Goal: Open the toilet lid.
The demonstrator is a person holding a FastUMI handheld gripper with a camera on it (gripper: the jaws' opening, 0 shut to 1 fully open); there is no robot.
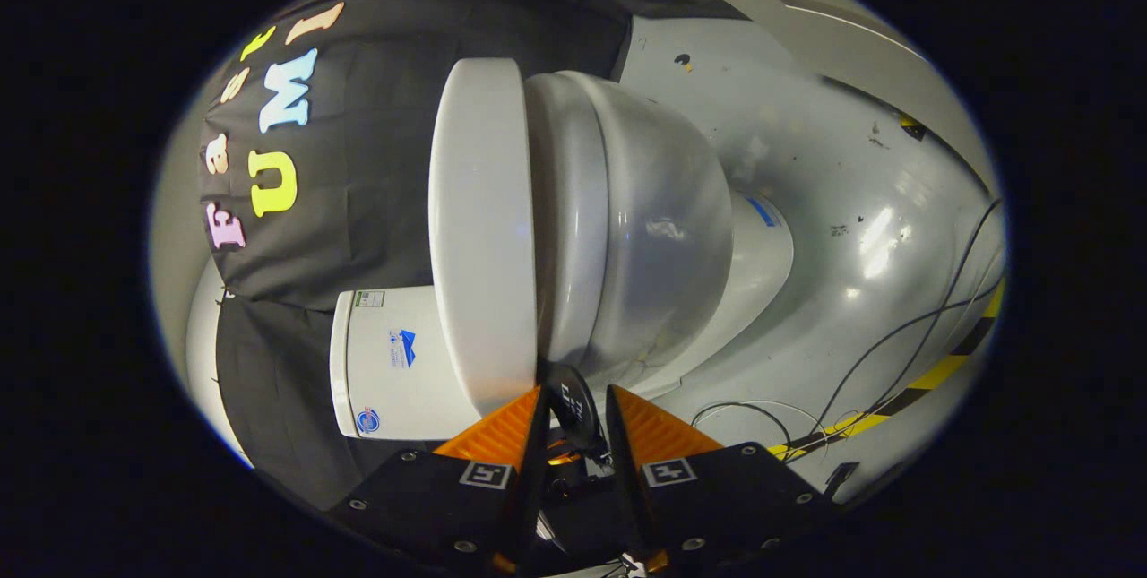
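The view is rolled on its side. The white toilet lid (479, 228) lies down on the seat (573, 211), above the grey-white bowl (663, 228). The white tank (394, 363) stands beside the lid's near end. My gripper (575, 399) sits at the lid's near edge, right at the seam between lid and seat. A black tab (573, 412) hanging from that edge fills the narrow gap between my fingers, and both fingers appear to press on it.
The grey floor (860, 202) lies beyond the bowl, with thin black cables (896, 336) and a yellow-and-black tape strip (932, 376) on it. Black cloth (358, 202) hangs behind the tank and lid.
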